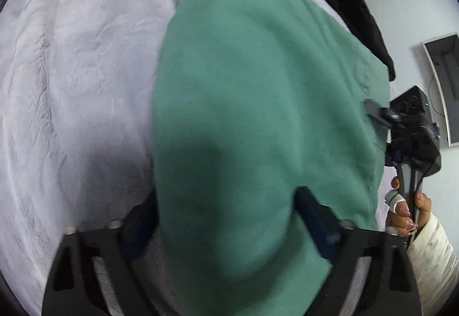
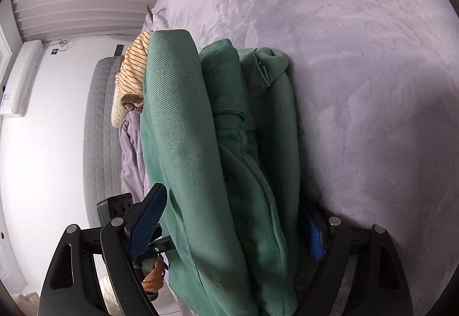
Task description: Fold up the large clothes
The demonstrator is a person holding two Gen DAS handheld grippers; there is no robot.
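Pinching thick, ribbed green sweatshirt (image 2: pixel 229 158) folds, both left tongs (image 1: pixel 229 230) and right tongs (image 2: pixel 238 227) clamp it over fuzzy lilac blanket (image 2: pixel 358 43).

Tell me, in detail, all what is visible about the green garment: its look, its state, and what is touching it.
The green garment is a teal-green, thick sweatshirt-like knit. The right wrist view shows it folded into several stacked layers, a ribbed cuff or hem showing at the far end. It lies on the pale fluffy blanket. The right gripper has its blue-padded fingers around the bundle's thickness; the left gripper straddles another edge. A striped yellow cloth lies beyond it.
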